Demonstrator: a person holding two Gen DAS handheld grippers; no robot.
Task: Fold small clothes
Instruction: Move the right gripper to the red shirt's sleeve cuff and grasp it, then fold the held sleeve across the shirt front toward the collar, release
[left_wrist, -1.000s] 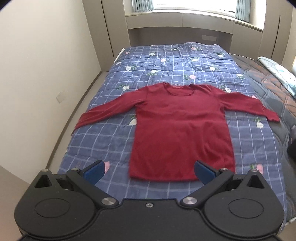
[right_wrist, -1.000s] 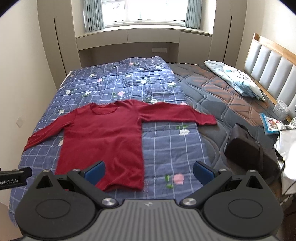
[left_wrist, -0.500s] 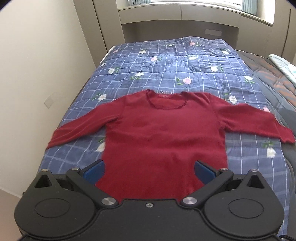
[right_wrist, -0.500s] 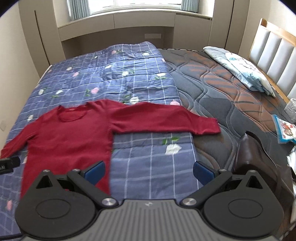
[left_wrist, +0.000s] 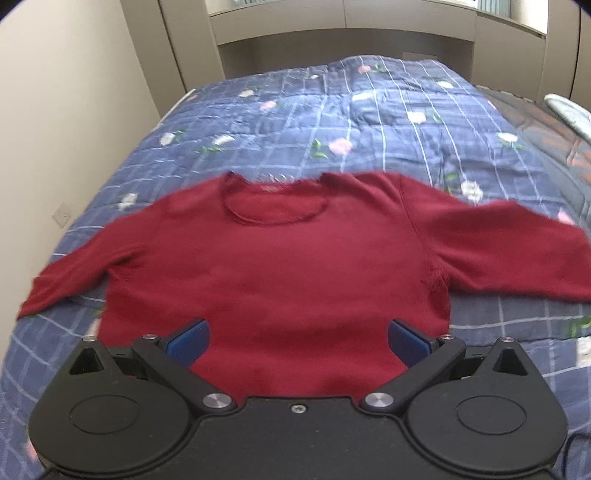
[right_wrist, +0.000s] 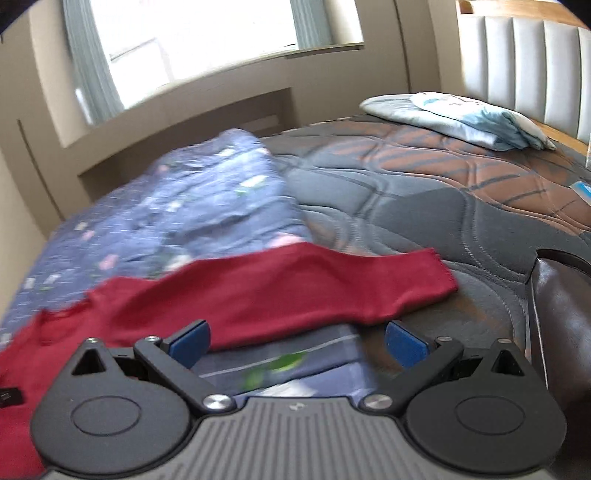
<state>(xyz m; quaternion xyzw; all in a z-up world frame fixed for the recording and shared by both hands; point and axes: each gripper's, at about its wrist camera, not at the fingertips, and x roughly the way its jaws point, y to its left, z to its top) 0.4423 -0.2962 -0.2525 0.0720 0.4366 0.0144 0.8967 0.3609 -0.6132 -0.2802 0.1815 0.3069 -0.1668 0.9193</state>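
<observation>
A dark red long-sleeved sweater (left_wrist: 280, 273) lies flat on the blue checked quilt (left_wrist: 369, 122), neck away from me, both sleeves spread out. My left gripper (left_wrist: 297, 341) is open and empty, low over the sweater's body. My right gripper (right_wrist: 297, 341) is open and empty, just short of the sweater's right sleeve (right_wrist: 295, 288), whose cuff (right_wrist: 436, 273) lies on the grey mattress. The sweater's hem is hidden behind the left gripper's body.
The quilt covers the left part of the bed; a grey and brown quilted mattress (right_wrist: 424, 184) lies bare to the right. A pale pillow (right_wrist: 454, 118) lies by the padded headboard (right_wrist: 528, 62). A dark brown bag (right_wrist: 565, 332) stands at the right. A wall (left_wrist: 66, 110) runs along the left.
Both grippers have moved forward and down towards the sweater. The left now hangs over its body, the right has dropped close to the right sleeve. Both stay open.
</observation>
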